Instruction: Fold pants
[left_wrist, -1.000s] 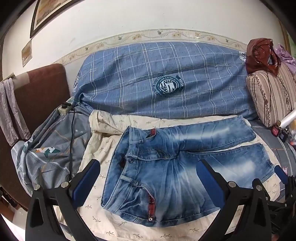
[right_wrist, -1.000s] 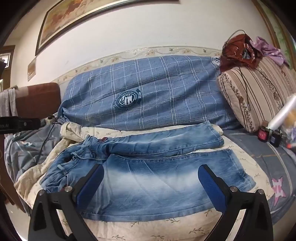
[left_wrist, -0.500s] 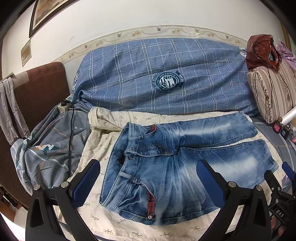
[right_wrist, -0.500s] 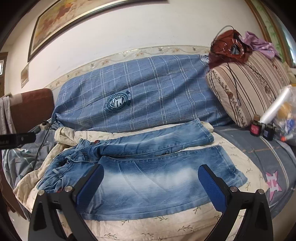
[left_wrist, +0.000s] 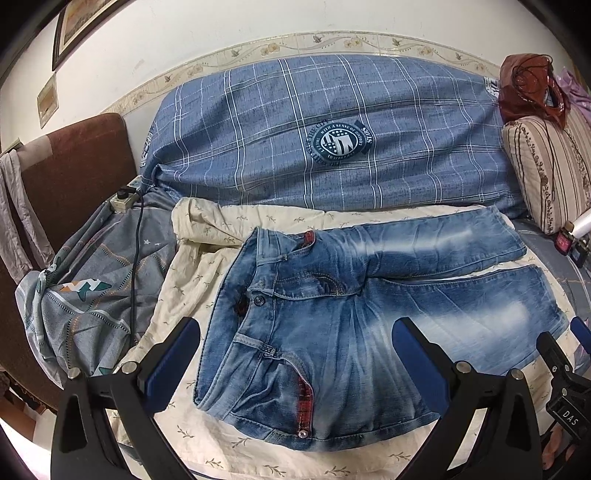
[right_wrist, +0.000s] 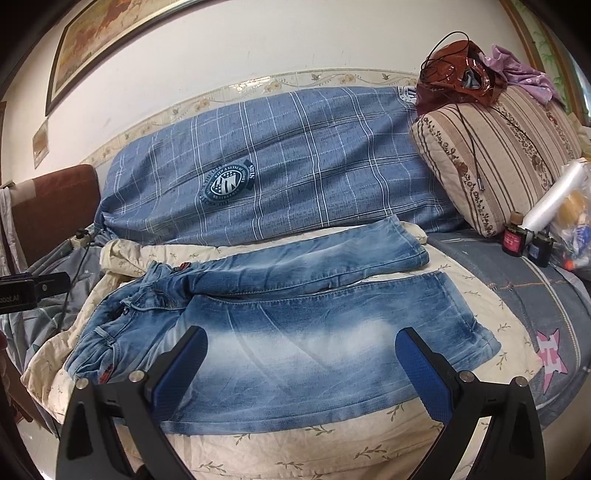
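Faded blue jeans (left_wrist: 362, 321) (right_wrist: 288, 332) lie spread flat on a cream leaf-print sheet (left_wrist: 199, 254) (right_wrist: 332, 435), waistband to the left, both legs running right and lying apart. My left gripper (left_wrist: 295, 354) hovers open over the waistband and fly end, nothing between its blue pads. My right gripper (right_wrist: 301, 363) hangs open above the near leg's thigh, also holding nothing. Part of the right gripper shows at the lower right edge of the left wrist view.
A big blue plaid cushion (left_wrist: 332, 140) lines the wall behind. A striped pillow (right_wrist: 498, 155) with a red-brown bag (right_wrist: 454, 85) stands at right, small bottles (right_wrist: 513, 238) and a plastic roll beside it. A power strip (left_wrist: 123, 199) with cable and a grey cloth (left_wrist: 92, 291) lie left.
Both grippers have drawn back and risen a little, so the jeans sit lower and smaller in both views. The jeans have not moved and both grippers stay open.
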